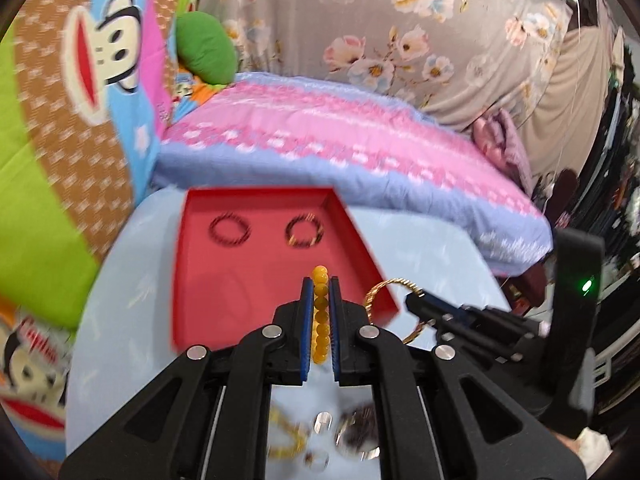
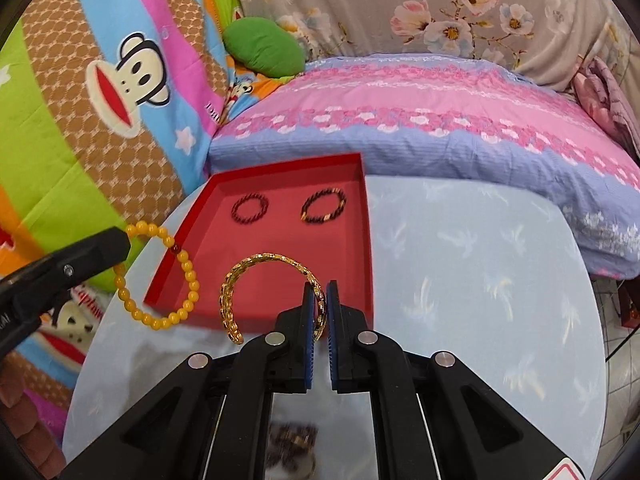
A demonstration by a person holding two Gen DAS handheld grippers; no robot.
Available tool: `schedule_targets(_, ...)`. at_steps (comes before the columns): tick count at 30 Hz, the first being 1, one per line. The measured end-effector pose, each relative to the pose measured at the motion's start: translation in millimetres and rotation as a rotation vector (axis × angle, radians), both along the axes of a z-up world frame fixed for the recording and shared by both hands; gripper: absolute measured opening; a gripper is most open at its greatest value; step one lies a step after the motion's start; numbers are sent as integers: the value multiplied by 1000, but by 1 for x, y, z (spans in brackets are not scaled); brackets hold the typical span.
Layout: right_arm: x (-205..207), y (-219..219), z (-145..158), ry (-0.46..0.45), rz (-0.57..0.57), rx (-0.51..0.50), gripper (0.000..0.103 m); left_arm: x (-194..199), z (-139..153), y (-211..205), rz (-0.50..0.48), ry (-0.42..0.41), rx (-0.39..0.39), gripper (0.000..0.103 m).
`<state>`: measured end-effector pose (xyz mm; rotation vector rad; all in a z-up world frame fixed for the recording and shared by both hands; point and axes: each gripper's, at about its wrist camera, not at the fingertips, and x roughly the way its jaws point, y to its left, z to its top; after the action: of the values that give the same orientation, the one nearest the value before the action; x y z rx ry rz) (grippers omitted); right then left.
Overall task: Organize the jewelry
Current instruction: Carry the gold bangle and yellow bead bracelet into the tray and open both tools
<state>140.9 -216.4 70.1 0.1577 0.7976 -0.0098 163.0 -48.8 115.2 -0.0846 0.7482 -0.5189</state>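
Bracelets hang in both tongs over the near end of the red tray (image 2: 366, 216), and the coming move turns on how each ring lies against the tray floor below it. The left tongs (image 1: 320, 320) are pressed together on the yellow bead bracelet (image 2: 160, 276); in the left wrist view the beads run edge-on up the gap between the blue pads (image 1: 307, 320), so the ring stands upright, its plane in line with the tongs. From the right wrist view that ring overhangs the tray's left wall near the near-left corner, part over the tray floor and part over the bench (image 2: 480, 280). The right tongs (image 2: 319, 316) pinch the gold chain bracelet (image 2: 240, 280) by its right side, and its open loop spreads leftward over the tray's near middle, tilted and not flat. Two dark beaded bracelets (image 2: 250, 208) already lie flat side by side near the tray's far wall, well apart from both held rings. Both tongs point forward toward the far edge of the bench, the left one coming in from the left side and the right one nearly centred on the near wall. Judging from this, the gold ring sits nearer a free patch of tray; the yellow one probably needs to shift rightward before release. More jewelry lies blurred on the bench under the tongs.
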Motion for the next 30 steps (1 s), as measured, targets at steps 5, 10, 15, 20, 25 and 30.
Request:
schedule_targets(5, 51, -4, -3, 8, -10, -14, 6, 63, -15, -11, -23, 56, -72, 7)
schedule_targets(10, 91, -2, -24, 56, -10, -10, 6, 108, -53, -15, -10, 129, -70, 7)
schedule_targets(15, 118, 7, -48, 108, 2, -38, 6, 132, -82, -9, 41, 178, -10, 7)
schedule_targets(20, 131, 14, -62, 134, 12, -73, 6, 140, -100, 2, 101, 166, 113, 7)
schedule_targets(25, 140, 19, -69, 152, 18, -101, 10, 141, -106, 10, 145, 145, 171, 9)
schedule_targets(30, 133, 20, -63, 112, -16, -134, 40, 130, -102, 11, 193, 83, 234, 37)
